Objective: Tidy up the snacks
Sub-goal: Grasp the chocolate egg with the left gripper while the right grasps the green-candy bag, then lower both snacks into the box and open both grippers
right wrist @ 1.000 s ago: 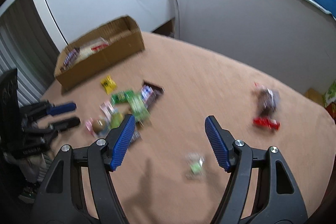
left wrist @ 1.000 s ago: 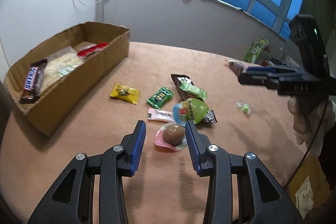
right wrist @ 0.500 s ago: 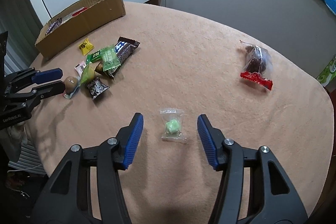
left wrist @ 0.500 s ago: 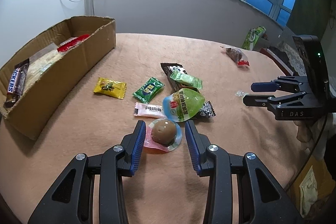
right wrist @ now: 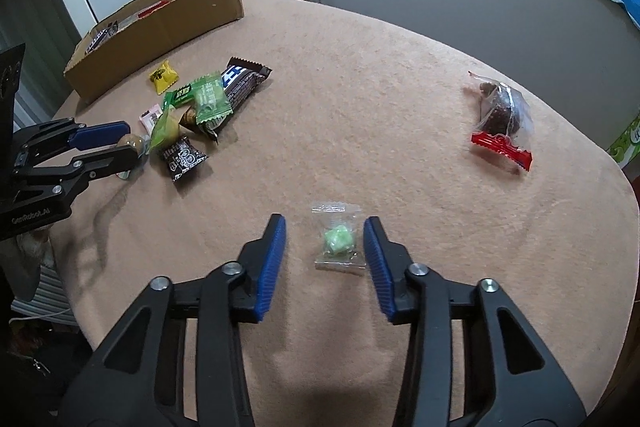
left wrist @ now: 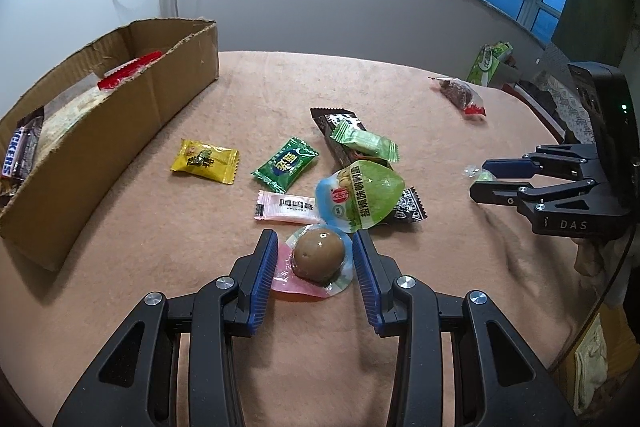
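Observation:
My left gripper (left wrist: 314, 247) is open, its blue pads on either side of a packaged brown egg (left wrist: 319, 259) that lies on the table. Beyond it lies a cluster of snacks: a green-and-blue pouch (left wrist: 360, 199), a pink wrapper (left wrist: 286, 207), a green candy (left wrist: 285, 165), a yellow candy (left wrist: 204, 161) and a dark chocolate bar (left wrist: 340, 131). My right gripper (right wrist: 325, 237) is open around a clear packet with a green candy (right wrist: 338, 243) on the table. A cardboard box (left wrist: 112, 131) with several snacks inside stands at the left.
A clear bag of dark snacks with a red seal (right wrist: 500, 115) lies apart at the far right of the pink-beige table (right wrist: 360, 87). A green package (left wrist: 490, 63) stands past the table's far edge. The table's rounded edge runs close behind both grippers.
Both grippers have come down and forward. The left now has the egg between its pads; the right has narrowed and straddles the green candy packet.

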`<state>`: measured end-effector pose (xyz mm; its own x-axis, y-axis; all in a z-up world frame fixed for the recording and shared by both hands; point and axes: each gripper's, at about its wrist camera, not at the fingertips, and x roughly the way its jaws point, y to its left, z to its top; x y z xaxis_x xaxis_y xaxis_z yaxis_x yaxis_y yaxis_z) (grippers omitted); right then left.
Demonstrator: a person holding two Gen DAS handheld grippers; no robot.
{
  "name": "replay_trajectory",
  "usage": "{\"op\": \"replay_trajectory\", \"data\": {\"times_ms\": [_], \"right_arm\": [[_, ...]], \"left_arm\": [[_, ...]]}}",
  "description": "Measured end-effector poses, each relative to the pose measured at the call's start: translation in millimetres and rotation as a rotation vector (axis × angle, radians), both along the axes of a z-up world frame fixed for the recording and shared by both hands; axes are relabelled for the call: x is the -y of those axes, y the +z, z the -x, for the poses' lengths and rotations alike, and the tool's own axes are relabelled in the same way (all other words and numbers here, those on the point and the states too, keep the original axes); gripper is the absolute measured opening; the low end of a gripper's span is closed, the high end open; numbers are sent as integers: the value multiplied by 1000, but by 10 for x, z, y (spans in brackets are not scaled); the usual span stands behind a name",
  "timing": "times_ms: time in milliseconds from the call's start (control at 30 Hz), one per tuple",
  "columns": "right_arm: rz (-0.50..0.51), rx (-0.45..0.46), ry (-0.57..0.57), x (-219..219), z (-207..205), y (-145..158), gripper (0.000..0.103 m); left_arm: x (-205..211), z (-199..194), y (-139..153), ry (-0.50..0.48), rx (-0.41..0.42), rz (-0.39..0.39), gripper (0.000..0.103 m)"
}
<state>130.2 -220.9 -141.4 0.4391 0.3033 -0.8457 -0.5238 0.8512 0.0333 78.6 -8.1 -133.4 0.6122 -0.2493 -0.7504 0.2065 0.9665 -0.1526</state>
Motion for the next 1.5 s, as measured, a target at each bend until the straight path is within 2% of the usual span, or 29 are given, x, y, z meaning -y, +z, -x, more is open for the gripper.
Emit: {"op": "replay_trajectory", "data": {"times_ms": [133, 300, 600, 967, 1233, 1500], "right_arm": [[2, -2, 1, -6, 1, -18, 37], [5, -1, -2, 10, 4, -22, 23], [-9, 5, -17, 67, 41, 7, 22], [-29, 40, -39, 132, 101, 111, 22], [-67, 106, -18, 53, 79, 436, 22], [-118, 160, 34, -319, -158, 753, 22]], "left_arm": [[0, 2, -15, 7, 7, -3, 35], [-3, 27, -22, 14, 18, -1, 34], [-25, 77, 27, 18, 41, 9, 23], [-88, 114, 90, 37, 54, 36, 23], [-232, 137, 429, 72, 136, 21, 23], [-514, 32, 664, 117, 193, -1, 23]]}}
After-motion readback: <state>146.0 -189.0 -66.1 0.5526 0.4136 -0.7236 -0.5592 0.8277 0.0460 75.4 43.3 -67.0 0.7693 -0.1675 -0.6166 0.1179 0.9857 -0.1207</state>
